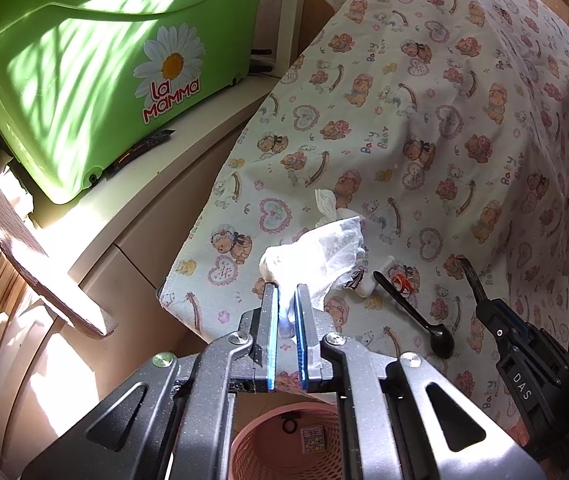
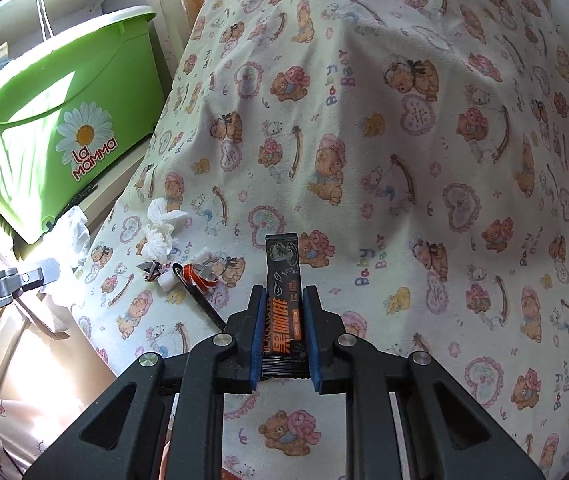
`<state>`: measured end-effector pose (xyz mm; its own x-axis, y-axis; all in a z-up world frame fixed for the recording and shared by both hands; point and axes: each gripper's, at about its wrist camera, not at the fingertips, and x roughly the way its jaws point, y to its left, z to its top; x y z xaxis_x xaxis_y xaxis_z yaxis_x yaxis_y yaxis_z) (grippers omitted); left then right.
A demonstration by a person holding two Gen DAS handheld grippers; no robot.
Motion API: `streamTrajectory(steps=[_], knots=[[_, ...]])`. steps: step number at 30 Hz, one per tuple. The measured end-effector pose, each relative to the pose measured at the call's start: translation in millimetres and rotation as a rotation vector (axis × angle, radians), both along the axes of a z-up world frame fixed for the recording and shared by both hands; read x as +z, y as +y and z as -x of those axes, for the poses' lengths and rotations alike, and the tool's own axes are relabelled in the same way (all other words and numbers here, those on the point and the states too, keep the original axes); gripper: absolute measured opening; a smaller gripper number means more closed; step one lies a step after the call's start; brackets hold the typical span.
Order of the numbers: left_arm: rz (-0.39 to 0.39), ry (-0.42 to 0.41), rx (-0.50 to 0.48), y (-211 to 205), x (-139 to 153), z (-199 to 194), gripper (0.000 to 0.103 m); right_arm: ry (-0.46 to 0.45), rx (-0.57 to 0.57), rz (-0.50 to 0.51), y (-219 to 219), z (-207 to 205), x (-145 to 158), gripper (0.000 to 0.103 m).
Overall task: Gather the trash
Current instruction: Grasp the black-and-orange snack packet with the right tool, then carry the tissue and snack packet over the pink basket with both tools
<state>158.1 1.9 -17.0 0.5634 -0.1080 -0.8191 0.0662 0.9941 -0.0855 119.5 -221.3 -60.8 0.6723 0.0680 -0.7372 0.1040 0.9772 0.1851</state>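
A crumpled white tissue (image 1: pixel 320 252) sits pinched between the fingers of the left tool (image 1: pixel 286 312), lifted off the bear-print cloth (image 1: pixel 464 120) and held out past the desk's near edge, right above the pink mesh basket (image 1: pixel 284 444) on the floor below; I'd guess it is carried there so it can simply fall in once the fingers part. The right tool (image 2: pixel 283 320) is clamped on a black coffee sachet (image 2: pixel 282 280), which stands up lengthwise between its blue pads, raised over the cloth, probably waiting its turn for the same basket. More trash lies on the cloth between the two tools: another wad of white tissue (image 2: pixel 160 232), a small torn wrapper scrap (image 2: pixel 148 268), a little white roll (image 2: pixel 166 280), a red ring-shaped bit (image 2: pixel 200 276) and a black plastic spoon (image 1: pixel 416 312). The left tool points forward and slightly down along the desk's left edge, its body over the basket; the right tool is held level, further in over the cloth, aimed toward the far end. A green plastic tub (image 1: pixel 84 80) with a daisy label stands on the cabinet to the left.
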Motion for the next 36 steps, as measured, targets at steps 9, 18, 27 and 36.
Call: streamTrajectory(steps=[9, 18, 27, 36], knots=[[-0.009, -0.001, -0.015, -3.7, -1.3, 2.8, 0.007, 0.038, 0.028, -0.202, -48.1, 12.6, 7.8, 0.02], [-0.014, -0.003, -0.027, -6.3, -1.7, 3.2, 0.007, 0.088, 0.005, -0.262, -70.2, 18.5, -3.4, 0.02], [-0.014, -0.009, -0.048, -9.9, -1.4, 6.2, 0.007, 0.077, 0.032, -0.157, -59.5, 25.8, -0.9, 0.02], [-0.036, -0.029, -0.098, -18.2, 0.5, 21.2, 0.007, 0.029, 0.038, -0.129, -50.3, 44.5, 13.9, 0.02]])
